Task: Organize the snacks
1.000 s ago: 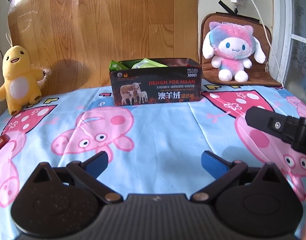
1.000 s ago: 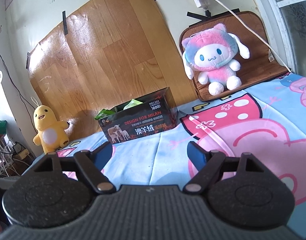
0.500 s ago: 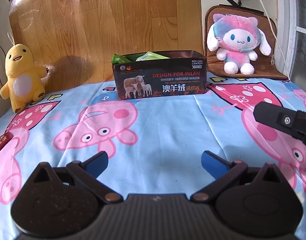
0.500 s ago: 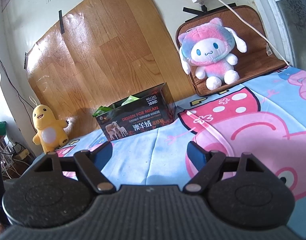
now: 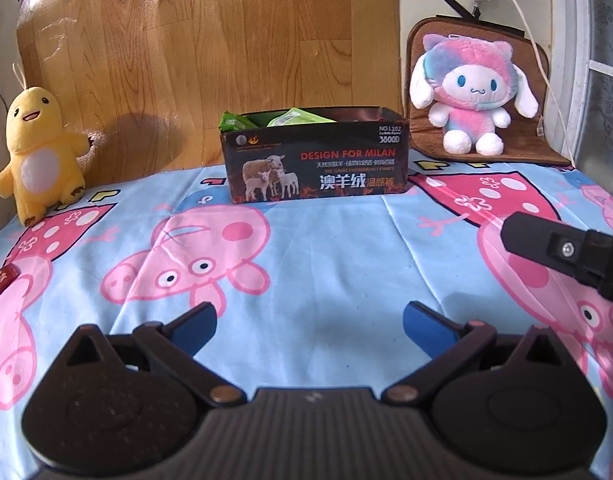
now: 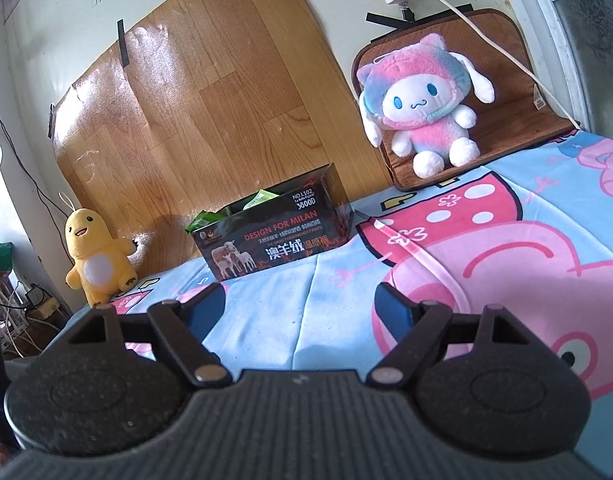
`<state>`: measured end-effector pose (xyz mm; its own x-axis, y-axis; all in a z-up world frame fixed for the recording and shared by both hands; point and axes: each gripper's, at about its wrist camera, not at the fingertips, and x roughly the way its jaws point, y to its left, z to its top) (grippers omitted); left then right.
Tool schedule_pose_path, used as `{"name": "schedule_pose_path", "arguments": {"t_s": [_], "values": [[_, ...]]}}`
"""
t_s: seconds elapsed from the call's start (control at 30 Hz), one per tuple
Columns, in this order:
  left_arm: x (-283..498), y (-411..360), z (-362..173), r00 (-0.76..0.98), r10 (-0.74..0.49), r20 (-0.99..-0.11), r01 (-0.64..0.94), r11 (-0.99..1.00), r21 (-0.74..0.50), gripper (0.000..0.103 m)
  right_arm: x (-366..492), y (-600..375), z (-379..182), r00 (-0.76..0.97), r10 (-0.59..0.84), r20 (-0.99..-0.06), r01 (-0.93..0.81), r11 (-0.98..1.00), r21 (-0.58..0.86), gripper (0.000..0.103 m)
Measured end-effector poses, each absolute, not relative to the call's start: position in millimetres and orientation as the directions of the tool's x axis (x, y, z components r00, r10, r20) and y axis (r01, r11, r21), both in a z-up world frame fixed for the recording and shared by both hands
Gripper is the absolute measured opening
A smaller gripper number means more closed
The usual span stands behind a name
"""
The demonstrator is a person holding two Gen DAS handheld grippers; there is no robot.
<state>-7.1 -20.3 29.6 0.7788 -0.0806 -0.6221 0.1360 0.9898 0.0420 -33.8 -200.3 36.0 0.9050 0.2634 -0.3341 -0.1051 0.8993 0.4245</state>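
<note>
One dark box (image 5: 314, 164) stands at the far edge of the cartoon-pig sheet (image 5: 326, 264), against a wood-grain panel (image 5: 210, 48). Two green snack packets show above its rim: one (image 5: 236, 121) at the left end, one lighter (image 5: 296, 117) toward the middle; contents below the rim are hidden. One red packet (image 5: 0, 282) lies at the sheet's left edge, well apart from the box. Two plush toys: one yellow duck (image 5: 36, 156) at the left, one pink-and-blue rabbit (image 5: 468, 94) at the right on a brown cushion (image 5: 518, 148). Left gripper (image 5: 309, 326): blue-tipped fingers spread wide apart, nothing between them, touching nothing, above bare sheet. Right gripper (image 6: 299, 306): fingers likewise wide apart and empty, pointed toward the box. One black finger of the right gripper shows at the right edge of the left wrist view.
</note>
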Motion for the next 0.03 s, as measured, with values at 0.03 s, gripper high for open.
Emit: {"name": "schedule_pose_path", "arguments": {"t_s": [0.03], "values": [[-6.3,-20.7,29.7,0.776,-0.087,-0.625,0.141,0.989,0.038,0.103,-33.7,-200.3,35.9,0.905,0.264,-0.334,-0.105,0.899,0.425,0.084]]}}
